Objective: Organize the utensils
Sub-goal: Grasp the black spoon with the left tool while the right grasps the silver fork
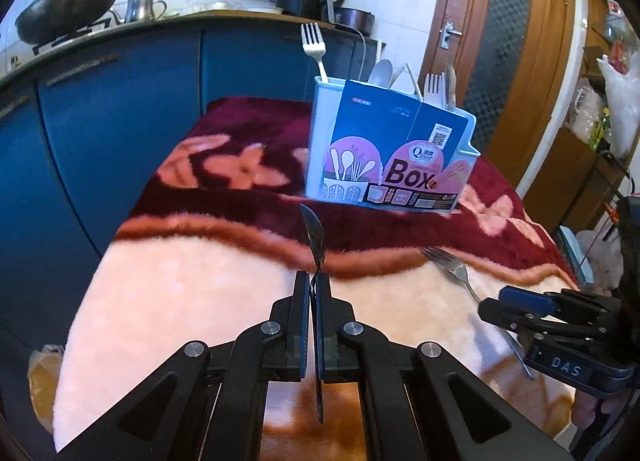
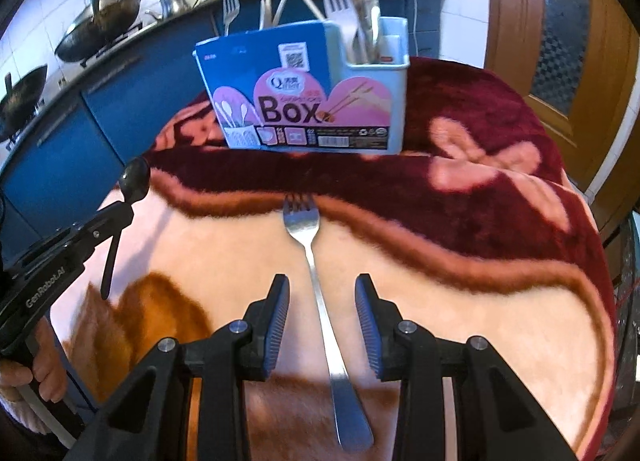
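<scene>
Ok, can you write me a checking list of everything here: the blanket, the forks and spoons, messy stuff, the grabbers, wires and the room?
Surface: fluffy pink and dark red blanket.
Job's things: fork lies flat on the blanket; dark spoon is held up off it; blue utensil box stands behind, already holding forks and other utensils.
Clutter: nothing seen on the blanket.
Grippers: left gripper is shut on the spoon; right gripper is open, jaws either side of the fork's handle, not touching it.
Cables: white cord behind the box.
Surroundings: blue cabinets, wok, kettle, wooden door.
</scene>
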